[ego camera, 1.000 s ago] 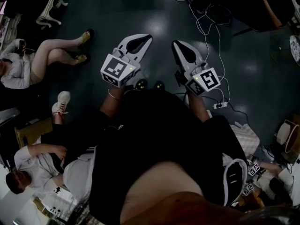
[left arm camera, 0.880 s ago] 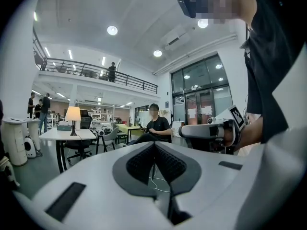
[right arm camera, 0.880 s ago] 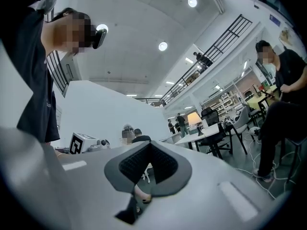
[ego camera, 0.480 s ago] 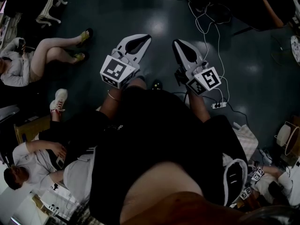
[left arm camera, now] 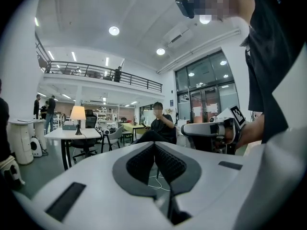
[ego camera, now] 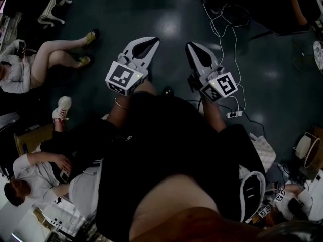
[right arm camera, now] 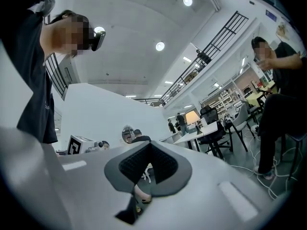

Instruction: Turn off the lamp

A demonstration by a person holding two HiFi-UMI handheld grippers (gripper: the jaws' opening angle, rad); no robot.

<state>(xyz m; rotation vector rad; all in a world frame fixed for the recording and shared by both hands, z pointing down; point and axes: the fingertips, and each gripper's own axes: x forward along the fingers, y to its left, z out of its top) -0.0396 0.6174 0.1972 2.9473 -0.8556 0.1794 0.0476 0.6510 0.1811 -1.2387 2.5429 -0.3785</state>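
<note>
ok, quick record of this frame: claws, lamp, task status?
left claw: shut, empty
right claw: shut, empty
lamp: upright on a table across the room, shade glowing, looks on
claws vs lamp: far apart, no contact
task: lamp not yet switched off
</note>
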